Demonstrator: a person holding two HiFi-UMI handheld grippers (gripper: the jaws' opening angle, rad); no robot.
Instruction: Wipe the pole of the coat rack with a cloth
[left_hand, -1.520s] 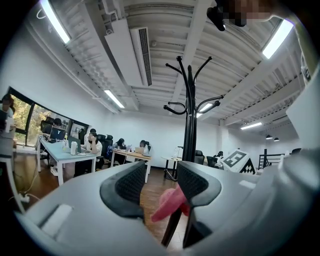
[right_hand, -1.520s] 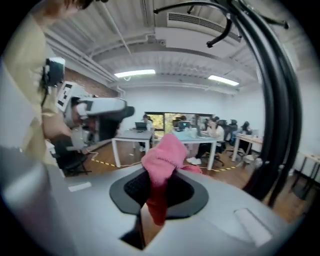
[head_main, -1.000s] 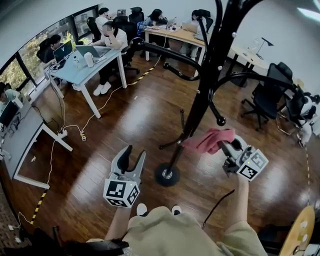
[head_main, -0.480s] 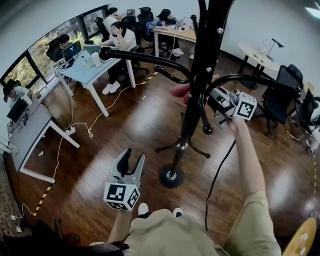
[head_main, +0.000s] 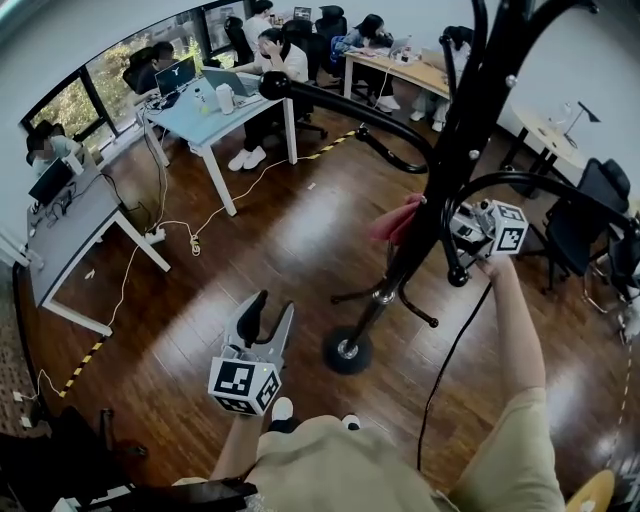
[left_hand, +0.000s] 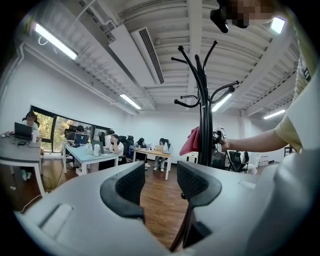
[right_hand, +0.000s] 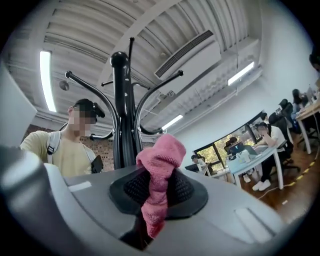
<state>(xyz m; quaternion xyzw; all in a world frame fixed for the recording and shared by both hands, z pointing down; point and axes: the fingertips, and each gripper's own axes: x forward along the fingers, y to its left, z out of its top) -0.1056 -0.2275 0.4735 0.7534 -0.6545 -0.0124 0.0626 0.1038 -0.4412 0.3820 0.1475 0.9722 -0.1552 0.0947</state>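
Right gripper view shows the right gripper (right_hand: 158, 189) clenched on the pink cloth (right_hand: 161, 160), just beside the coat rack's pole (right_hand: 123, 115), partway up it. The left gripper (left_hand: 159, 186) hangs low, jaws apart on nothing. Wiping looks barely begun, with most of the pole probably left to do

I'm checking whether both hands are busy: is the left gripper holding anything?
No, the left gripper has its fingers apart, with only the wooden floor showing between them.
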